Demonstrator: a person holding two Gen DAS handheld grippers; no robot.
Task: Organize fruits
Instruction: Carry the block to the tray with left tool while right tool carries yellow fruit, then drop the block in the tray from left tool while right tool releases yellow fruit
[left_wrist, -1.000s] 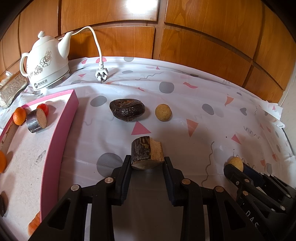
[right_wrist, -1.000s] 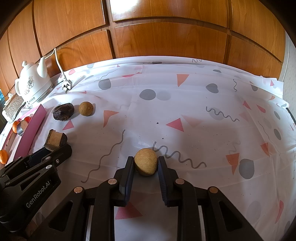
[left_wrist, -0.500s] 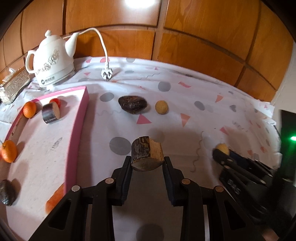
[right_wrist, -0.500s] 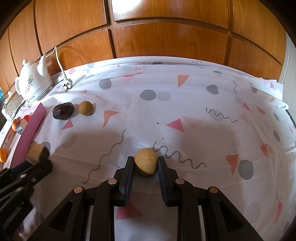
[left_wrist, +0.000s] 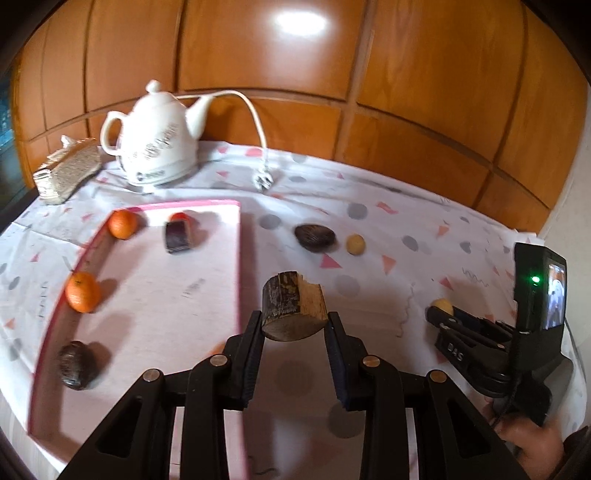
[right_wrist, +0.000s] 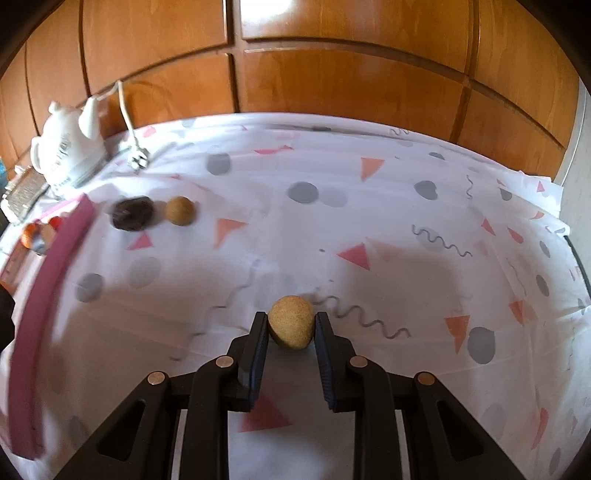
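My left gripper (left_wrist: 294, 325) is shut on a short sugarcane piece (left_wrist: 293, 308) with dark rind, held above the tablecloth just right of the pink tray (left_wrist: 236, 258). The tray holds two oranges (left_wrist: 122, 224) (left_wrist: 82, 291), another cane piece (left_wrist: 178, 236), a small red fruit (left_wrist: 180, 217) and a dark fruit (left_wrist: 75, 364). My right gripper (right_wrist: 291, 325) is shut on a round tan fruit (right_wrist: 291, 326) low over the cloth; the left wrist view also shows this gripper (left_wrist: 434, 314). A dark fruit (right_wrist: 132, 213) and a second tan fruit (right_wrist: 180, 210) lie on the cloth.
A white kettle (left_wrist: 157, 142) with its cord and plug (left_wrist: 264, 181) stands at the back left, beside a gold tissue box (left_wrist: 68, 171). Wood panelling closes the far side. A hand (left_wrist: 532, 446) holds the right gripper's handle at the lower right.
My left gripper has risen and swung left with the cane piece, bringing more of the tray into view. The right gripper has kept still on the tan fruit.
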